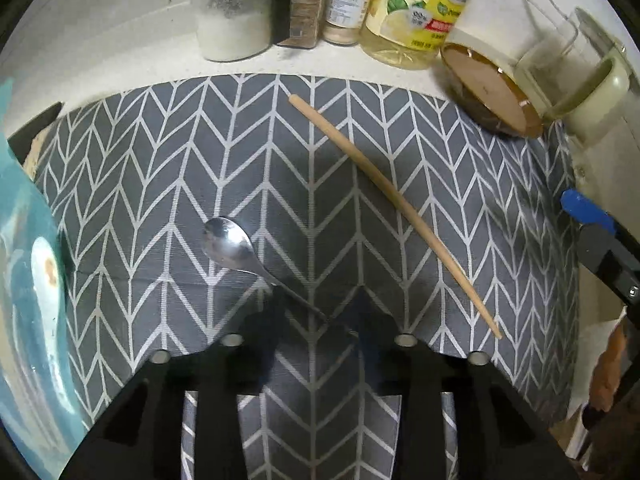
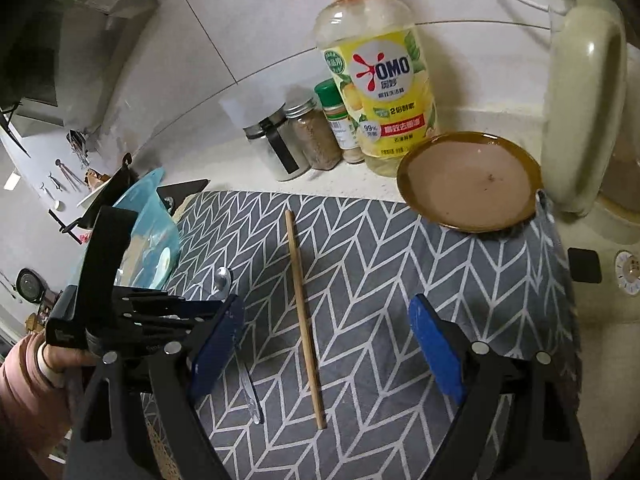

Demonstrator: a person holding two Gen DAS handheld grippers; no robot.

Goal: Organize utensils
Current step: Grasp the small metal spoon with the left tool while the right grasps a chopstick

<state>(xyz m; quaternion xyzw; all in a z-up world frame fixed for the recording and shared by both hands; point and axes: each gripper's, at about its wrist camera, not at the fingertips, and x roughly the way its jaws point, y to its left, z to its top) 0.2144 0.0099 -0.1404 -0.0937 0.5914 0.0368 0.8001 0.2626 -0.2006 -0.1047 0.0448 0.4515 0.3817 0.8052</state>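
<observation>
Right gripper (image 2: pixel 336 344) jaws wide apart over grey chevron mat (image 2: pixel 380 280). Wooden chopstick (image 2: pixel 305 316) lies lengthwise between blue pads (image 2: pixel 436 356), untouched. Spoon (image 2: pixel 222 278) partly hidden at left; left gripper (image 2: pixel 160 312) above it. Brown dish (image 2: pixel 468 182) on mat's far corner.

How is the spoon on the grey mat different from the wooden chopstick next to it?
The spoon is shiny metal; the chopstick is matt, pale wood. The spoon widens into a rounded bowl at one end, while the chopstick is a plain rod that only narrows toward one tip. The spoon's handle runs in between the left gripper's fingers; the chopstick lies clear of them. Both lie flat on the patterned mat, apart from each other.
</observation>
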